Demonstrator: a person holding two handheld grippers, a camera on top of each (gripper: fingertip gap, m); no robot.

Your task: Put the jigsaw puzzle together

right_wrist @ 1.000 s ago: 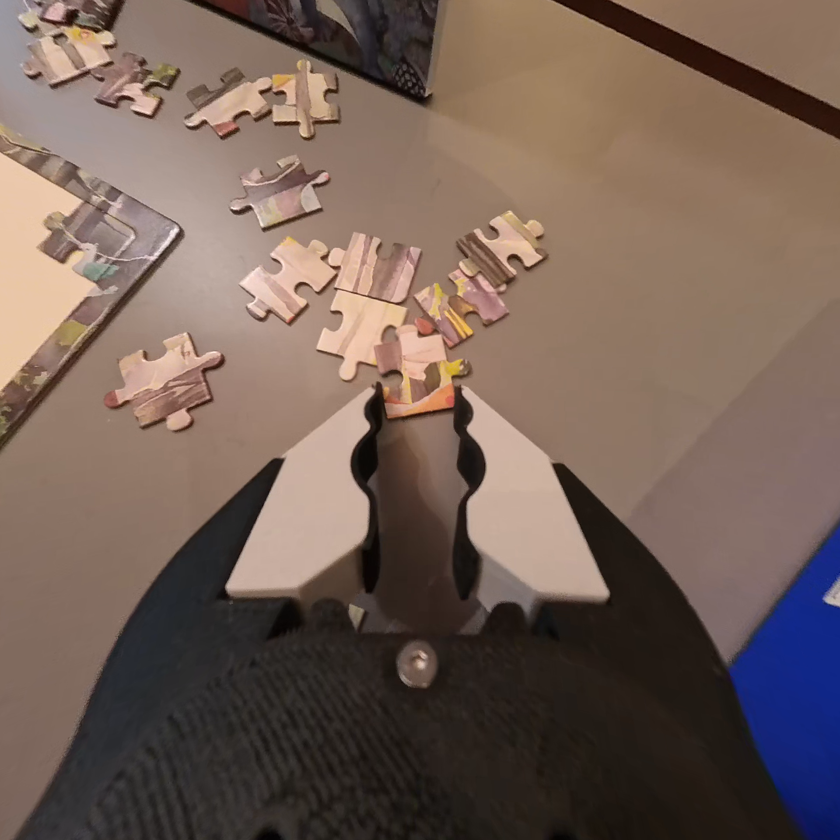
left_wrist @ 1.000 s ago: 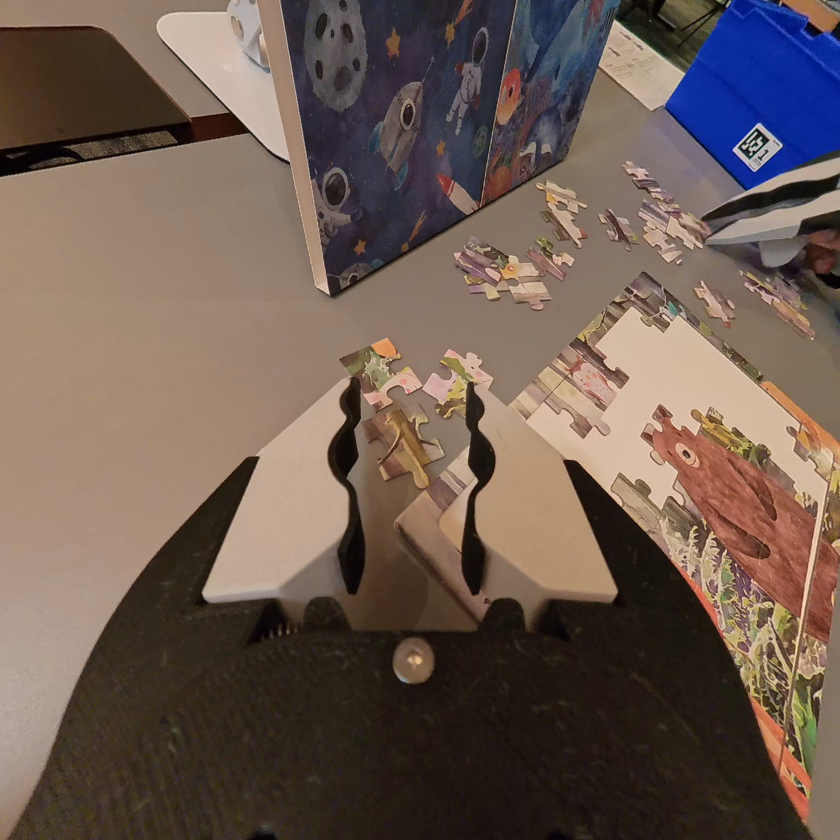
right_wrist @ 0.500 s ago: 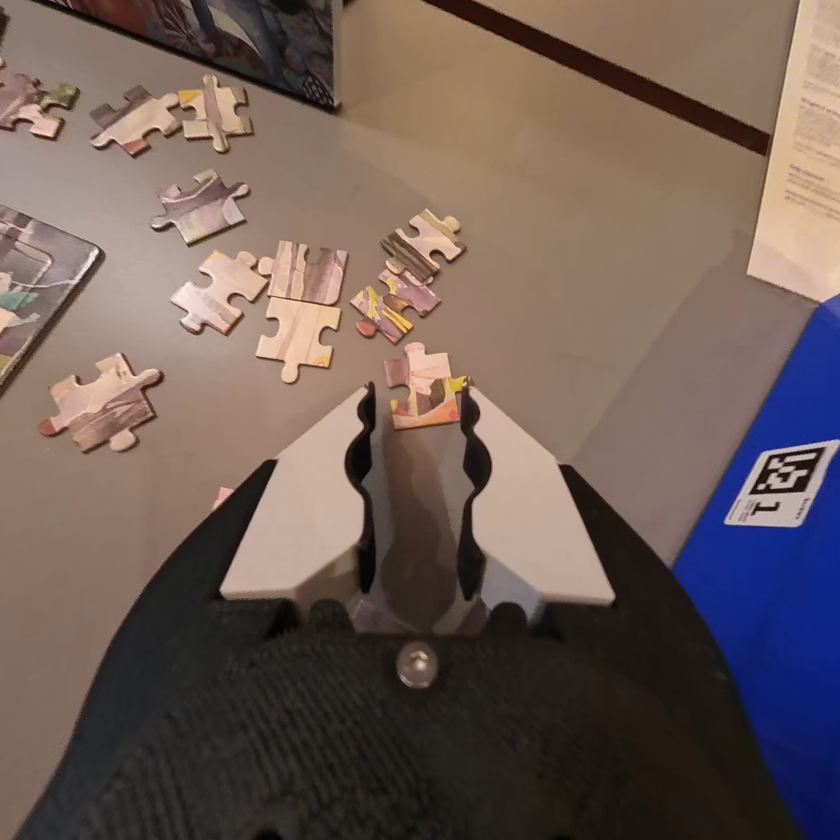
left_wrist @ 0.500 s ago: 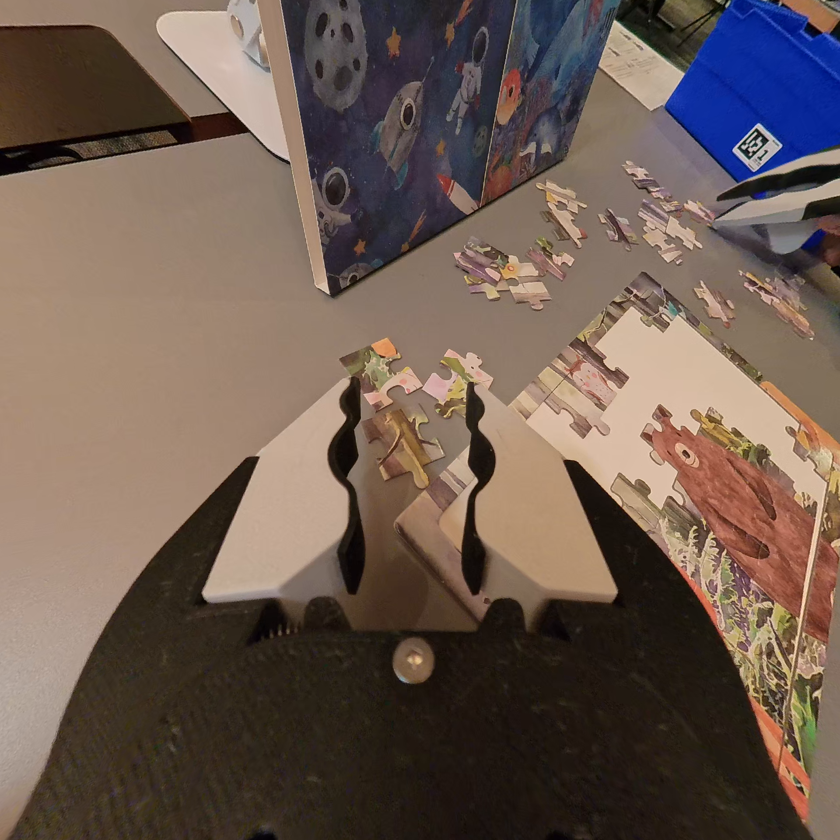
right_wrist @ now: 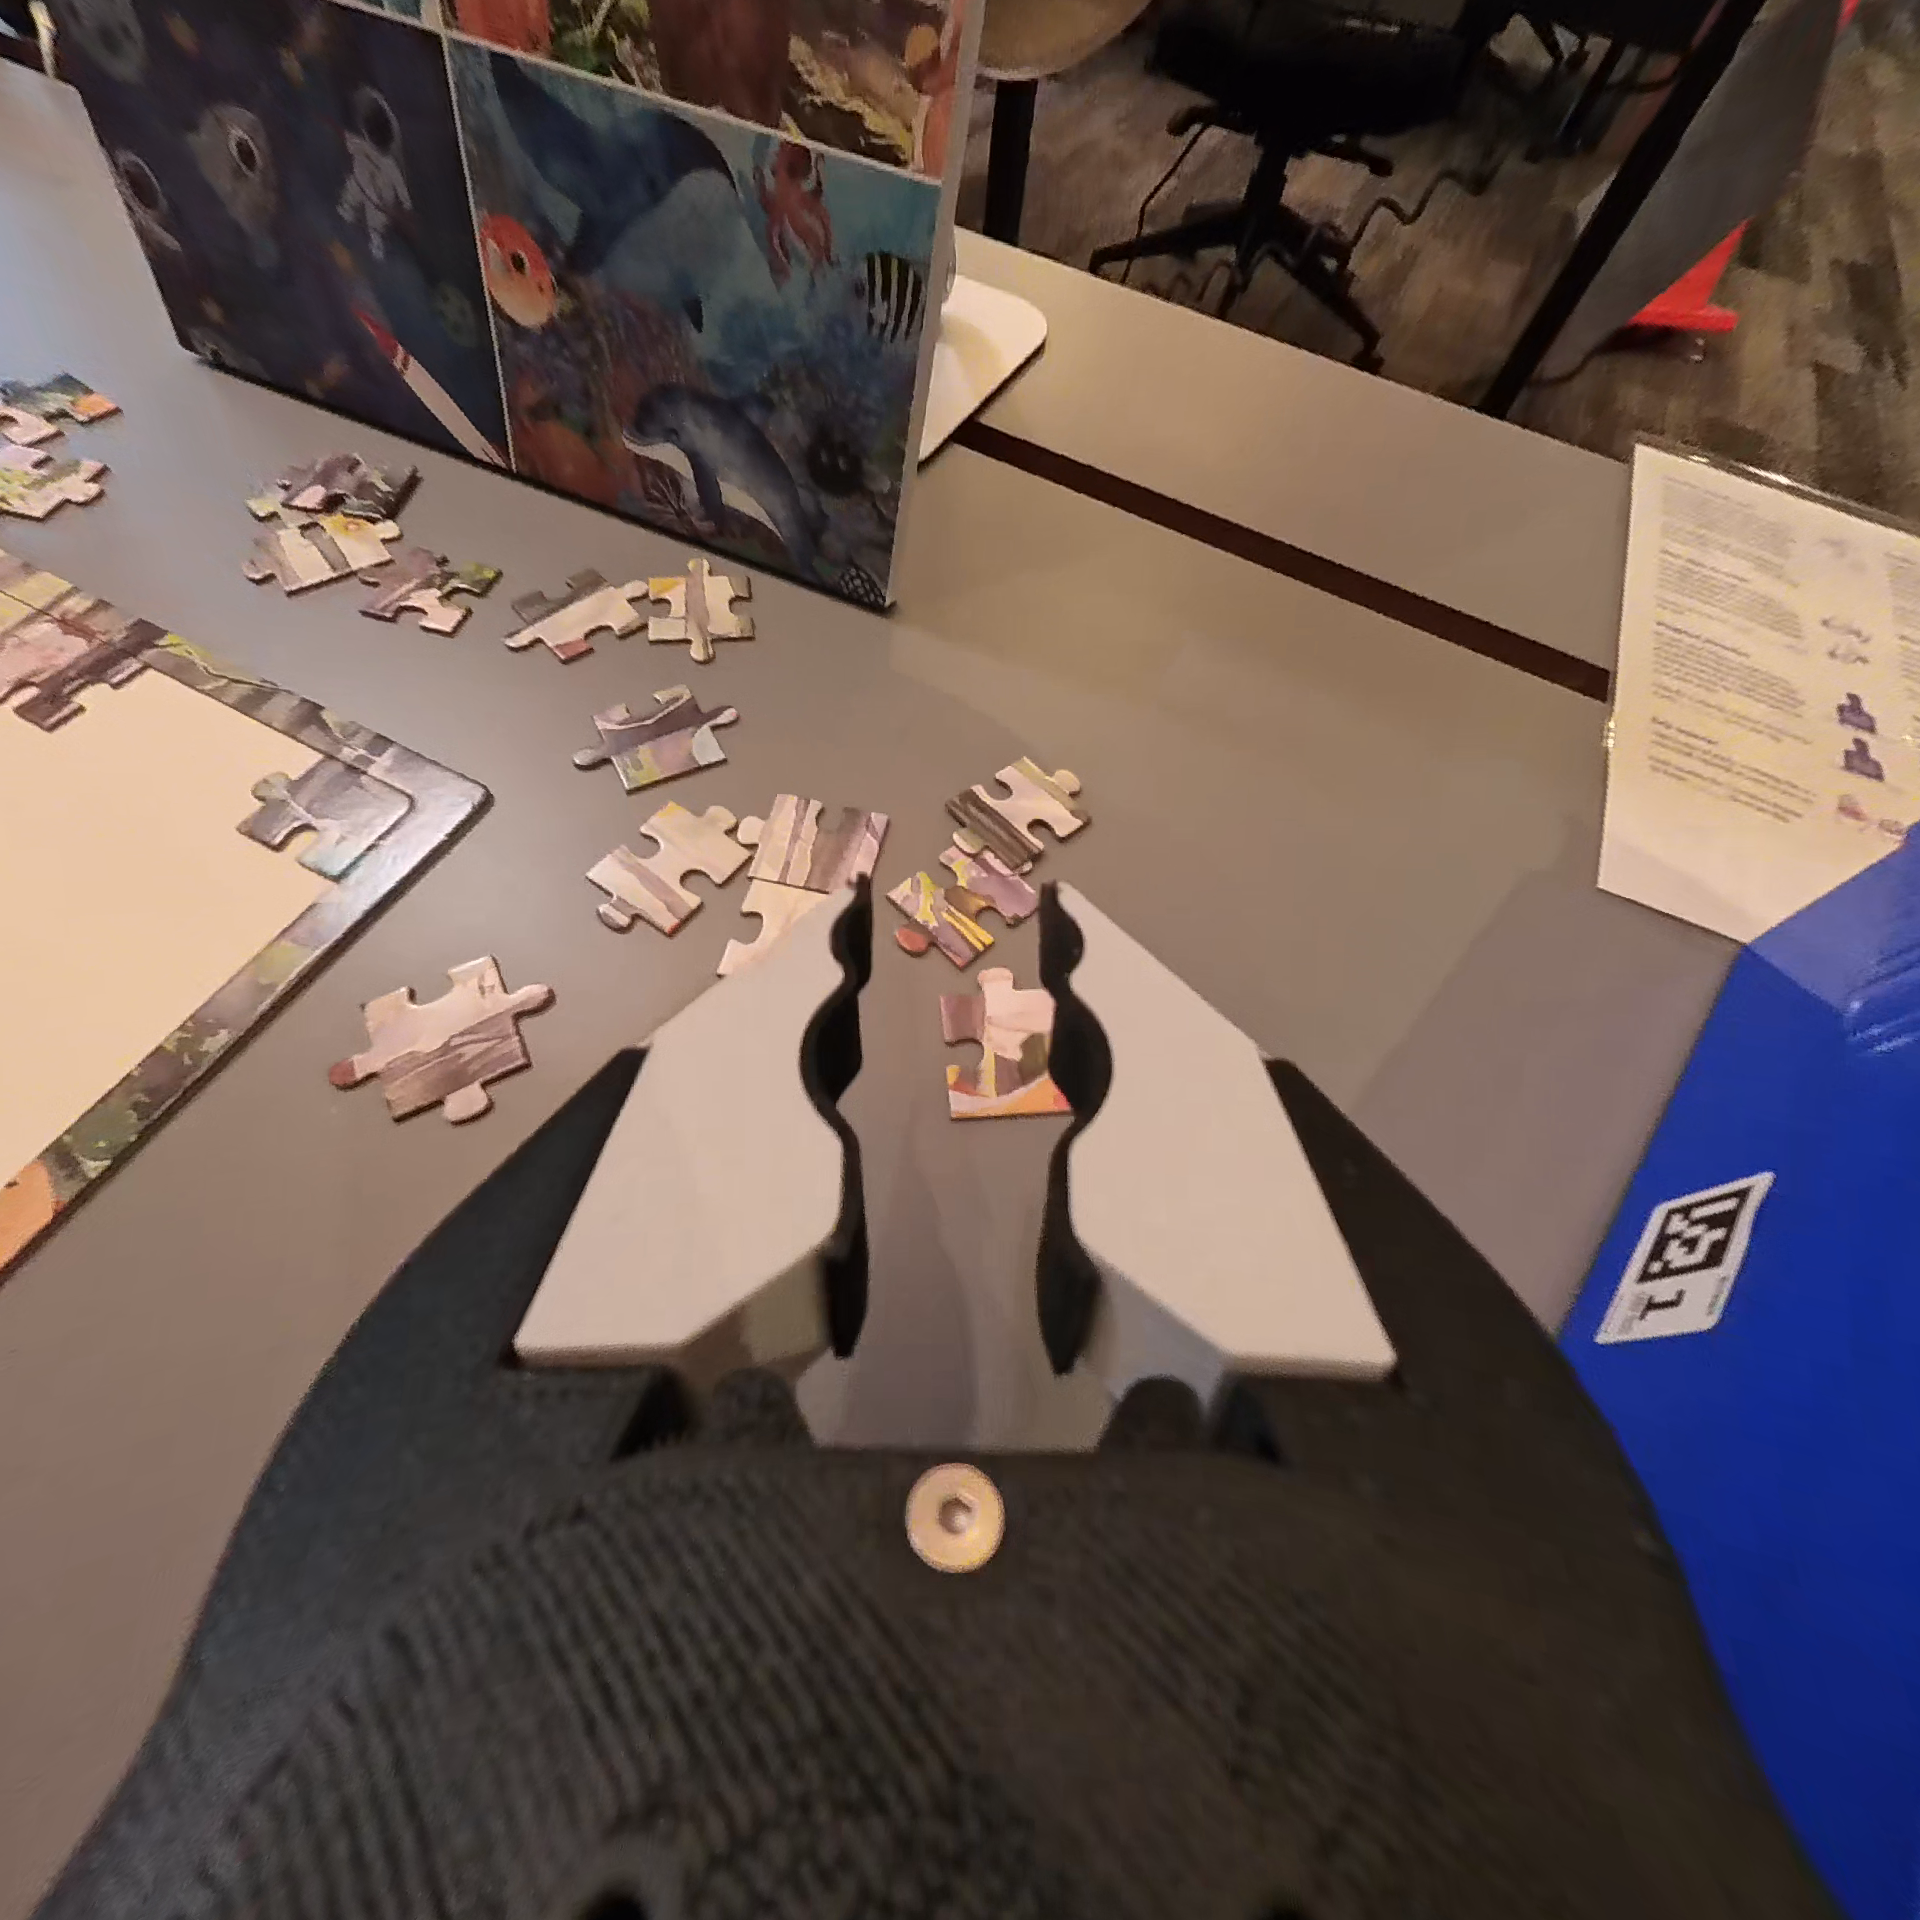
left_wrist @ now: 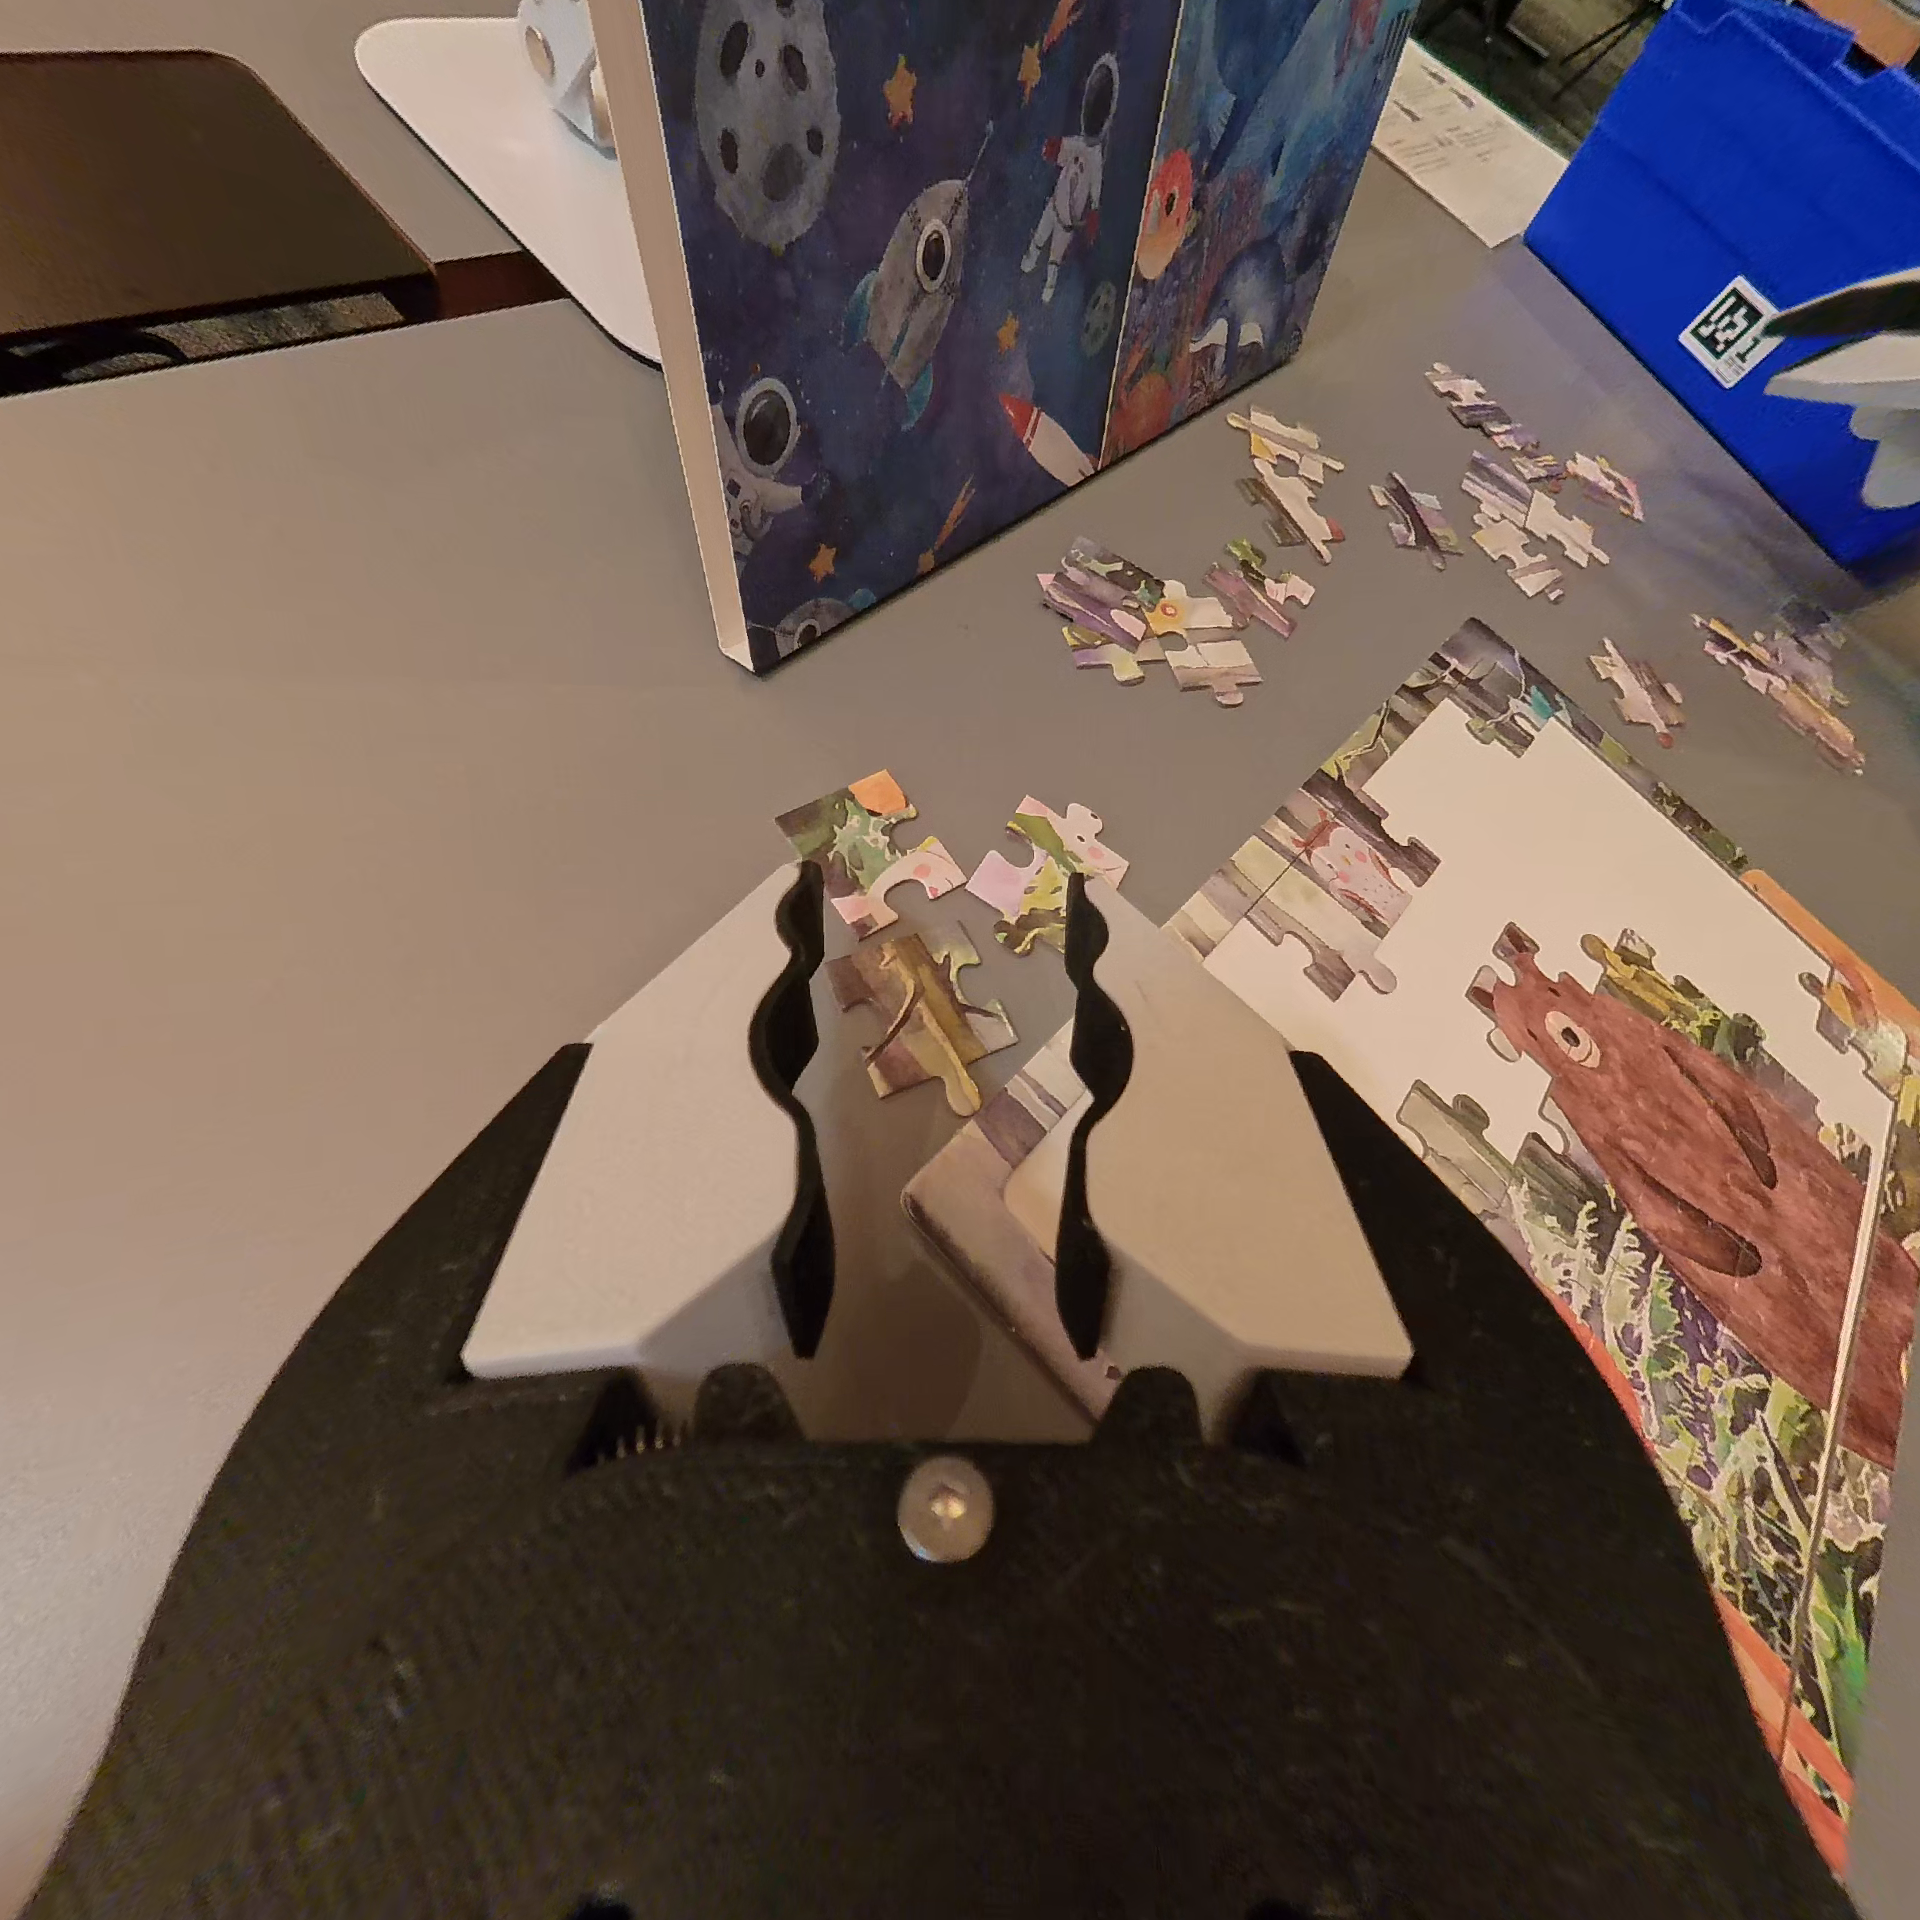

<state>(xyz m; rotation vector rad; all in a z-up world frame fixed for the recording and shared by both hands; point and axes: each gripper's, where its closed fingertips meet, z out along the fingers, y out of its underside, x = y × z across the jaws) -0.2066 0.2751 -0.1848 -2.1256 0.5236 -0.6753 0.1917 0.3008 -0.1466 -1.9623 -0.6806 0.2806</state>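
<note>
Centre of right wrist view: right gripper [right_wrist: 951,904] parted, empty, above orange-edged piece [right_wrist: 1000,1044]. Left gripper [left_wrist: 943,899] parted, empty, beside puzzle board [left_wrist: 1558,883] at right. Picking step; next likely lower, pinch piece.

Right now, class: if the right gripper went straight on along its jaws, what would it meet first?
Probably the loose pink-and-orange cardboard puzzle piece lying on the grey table, just ahead of the right gripper; depth is unclear.

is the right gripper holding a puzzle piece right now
No, the right gripper is open, and the orange-edged puzzle piece lies flat on the grey table between its fingers.
</note>
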